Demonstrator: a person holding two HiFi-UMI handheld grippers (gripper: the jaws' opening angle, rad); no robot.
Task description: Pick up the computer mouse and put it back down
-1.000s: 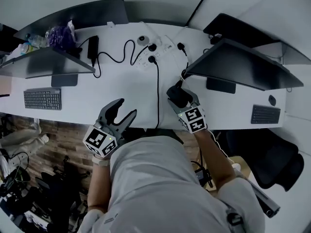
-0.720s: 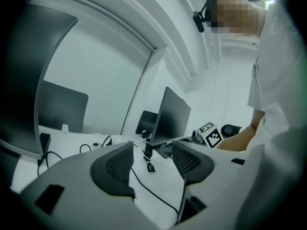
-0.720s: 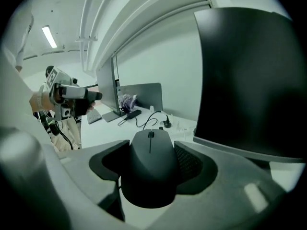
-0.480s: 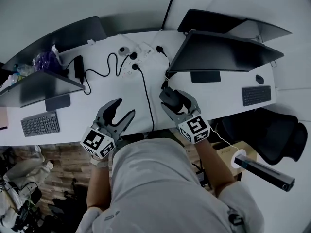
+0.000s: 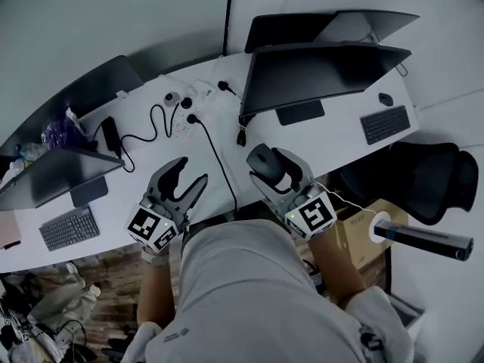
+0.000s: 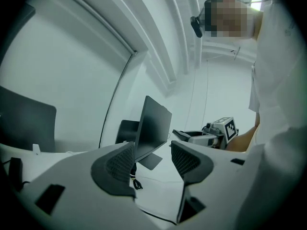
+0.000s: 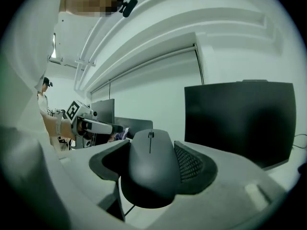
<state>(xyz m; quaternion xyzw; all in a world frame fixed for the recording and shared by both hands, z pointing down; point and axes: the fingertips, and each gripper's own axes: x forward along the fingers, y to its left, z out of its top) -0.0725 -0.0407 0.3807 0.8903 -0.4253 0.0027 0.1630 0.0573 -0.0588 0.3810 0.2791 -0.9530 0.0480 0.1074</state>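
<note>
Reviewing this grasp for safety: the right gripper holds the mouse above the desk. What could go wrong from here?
1. The right gripper's jaws pinch the mouse only by its smooth, rounded sides, so it might slip out.
2. The black cable lies on the desk just beside it. Set down there, the mouse could rest tilted.
3. The desk's near edge is close, and a short release might drop the mouse off.

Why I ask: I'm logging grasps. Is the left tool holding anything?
No, the left tool has its jaws apart, with only the desk and a monitor visible through the gap.
</note>
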